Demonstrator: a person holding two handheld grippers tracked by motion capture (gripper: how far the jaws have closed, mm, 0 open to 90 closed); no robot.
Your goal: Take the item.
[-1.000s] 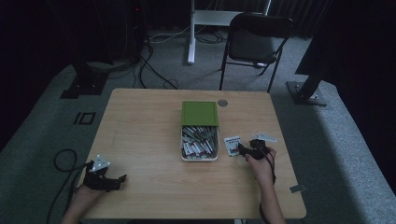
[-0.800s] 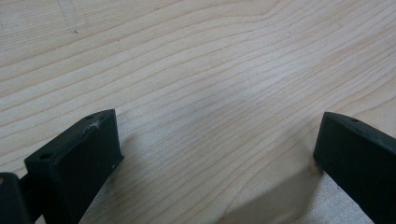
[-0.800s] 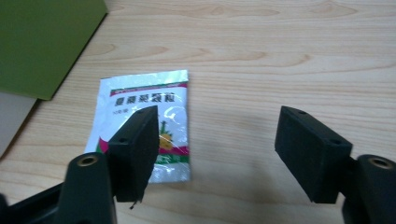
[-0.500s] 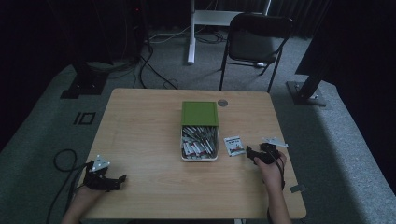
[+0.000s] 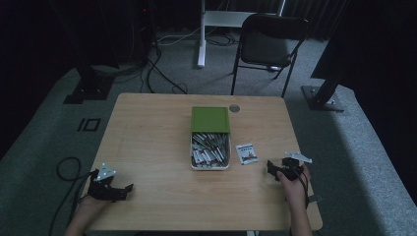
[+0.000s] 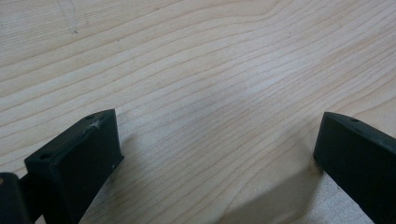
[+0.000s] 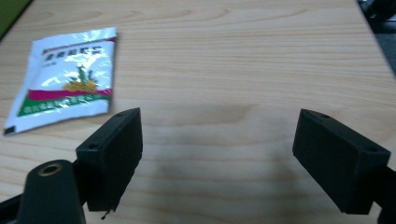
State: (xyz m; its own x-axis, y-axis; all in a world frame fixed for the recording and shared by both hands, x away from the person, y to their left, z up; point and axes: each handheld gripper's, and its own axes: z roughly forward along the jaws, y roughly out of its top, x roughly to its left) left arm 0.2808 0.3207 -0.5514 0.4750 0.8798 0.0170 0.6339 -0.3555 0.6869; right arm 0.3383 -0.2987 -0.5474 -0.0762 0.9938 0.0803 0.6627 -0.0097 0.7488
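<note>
A white sachet (image 5: pixel 246 153) with a red and green print lies flat on the wooden table (image 5: pixel 152 132), just right of a white tray (image 5: pixel 193 153) packed with several similar sachets. The tray's green lid (image 5: pixel 210 119) lies behind it. My right gripper (image 5: pixel 271 168) rests low over the table to the right of the loose sachet. Its jaws have just been opening and now stand open, with only bare wood between them. In the right gripper view the sachet (image 7: pixel 65 74) lies ahead and left of the right gripper (image 7: pixel 219 154). My left gripper (image 5: pixel 127 189) is open over bare wood near the front left corner.
A small round metal disc (image 5: pixel 234 108) is set in the table near the far edge. A folding chair (image 5: pixel 268 46) and a white desk leg (image 5: pixel 201 34) stand beyond the table. The right table edge (image 5: pixel 305 162) is close to my right hand.
My right gripper has drawn back to the right and a little nearer, away from the loose sachet, which stays lying where it was. The left gripper has not moved.
</note>
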